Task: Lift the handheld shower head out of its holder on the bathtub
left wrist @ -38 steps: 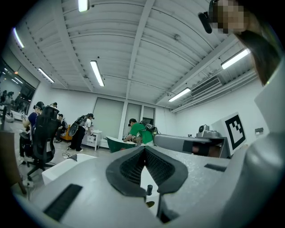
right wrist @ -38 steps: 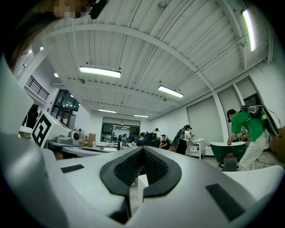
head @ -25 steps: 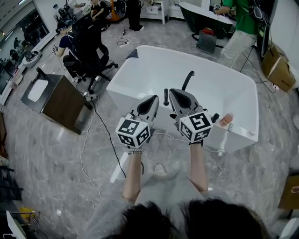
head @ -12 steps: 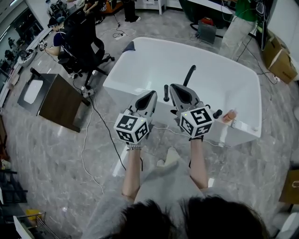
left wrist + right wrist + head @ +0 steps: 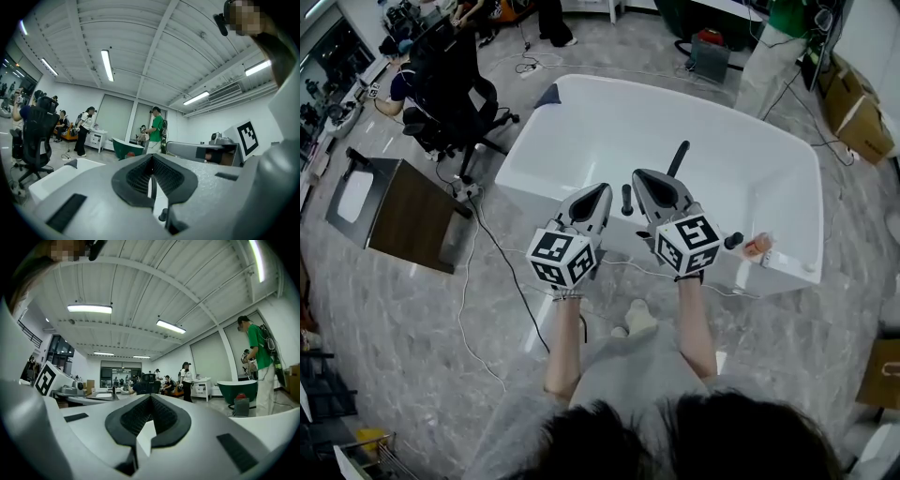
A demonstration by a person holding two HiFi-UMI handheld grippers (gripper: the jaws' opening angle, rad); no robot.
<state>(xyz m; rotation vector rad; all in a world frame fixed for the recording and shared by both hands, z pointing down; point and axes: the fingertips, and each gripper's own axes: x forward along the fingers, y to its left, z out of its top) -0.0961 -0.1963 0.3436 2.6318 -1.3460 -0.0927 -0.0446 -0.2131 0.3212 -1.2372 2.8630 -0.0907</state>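
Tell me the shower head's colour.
Shower head: black, best seen in the head view.

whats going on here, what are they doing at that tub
A person stands at a white bathtub with a gripper in each hand. The left gripper and right gripper are both shut and empty, held level over the near rim. The black shower head sits in its holder, not yet touched.

Lab hall with bathtub (image 5: 727,169), office chair (image 5: 450,73)
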